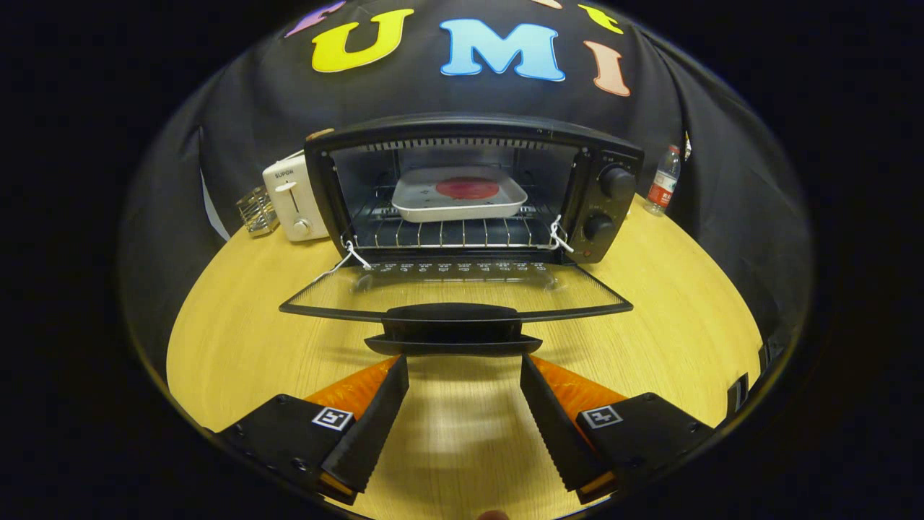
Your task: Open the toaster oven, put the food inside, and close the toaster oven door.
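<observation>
A black toaster oven (pixel 606 209) stands on the wooden table with its glass door (pixel 455 289) folded down flat toward me. On the wire rack (pixel 455 232) inside sits a white tray (pixel 426 209) holding a round red piece of food (pixel 467 188). The door's black handle (pixel 451 328) lies just ahead of my fingertips. My gripper (pixel 464 360) is open, its two black fingers (pixel 375 419) spread wide over the table with nothing between them, their tips just below the handle.
A white pop-up toaster (pixel 292 198) and a small wire holder (pixel 256 211) stand left of the oven. A plastic bottle (pixel 663 180) stands at the back right. Bare wooden table (pixel 238 339) spreads on both sides of the door.
</observation>
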`<state>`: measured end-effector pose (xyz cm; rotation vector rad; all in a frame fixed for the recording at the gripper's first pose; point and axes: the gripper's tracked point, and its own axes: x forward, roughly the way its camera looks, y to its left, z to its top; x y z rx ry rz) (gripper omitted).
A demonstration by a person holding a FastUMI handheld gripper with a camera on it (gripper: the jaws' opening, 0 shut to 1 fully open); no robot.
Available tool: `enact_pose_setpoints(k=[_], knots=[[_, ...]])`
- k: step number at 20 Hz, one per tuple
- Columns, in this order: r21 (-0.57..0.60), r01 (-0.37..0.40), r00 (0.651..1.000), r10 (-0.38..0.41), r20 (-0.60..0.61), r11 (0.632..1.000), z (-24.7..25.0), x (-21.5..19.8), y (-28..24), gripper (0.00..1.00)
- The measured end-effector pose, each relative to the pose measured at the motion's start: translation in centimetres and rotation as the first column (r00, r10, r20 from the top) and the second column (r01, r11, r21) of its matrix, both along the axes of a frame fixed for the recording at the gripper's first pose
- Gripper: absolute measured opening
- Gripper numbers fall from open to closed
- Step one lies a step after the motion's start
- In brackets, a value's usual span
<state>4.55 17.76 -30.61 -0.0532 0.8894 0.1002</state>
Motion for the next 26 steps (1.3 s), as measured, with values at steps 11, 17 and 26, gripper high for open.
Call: enact_pose_setpoints(k=[11, 17, 26], knots=[[0.066, 0.006, 0.982, -0.018, 0.187, 0.998, 5.9, 4.3, 0.4, 0.99], [0.095, -0.016, 0.951, -0.014, 0.308, 0.995, 8.7, 7.1, 0.7, 0.99], [0.06, -0.098, 0.873, 0.057, 0.484, 0.993, 15.8, 4.4, -1.8, 0.98]])
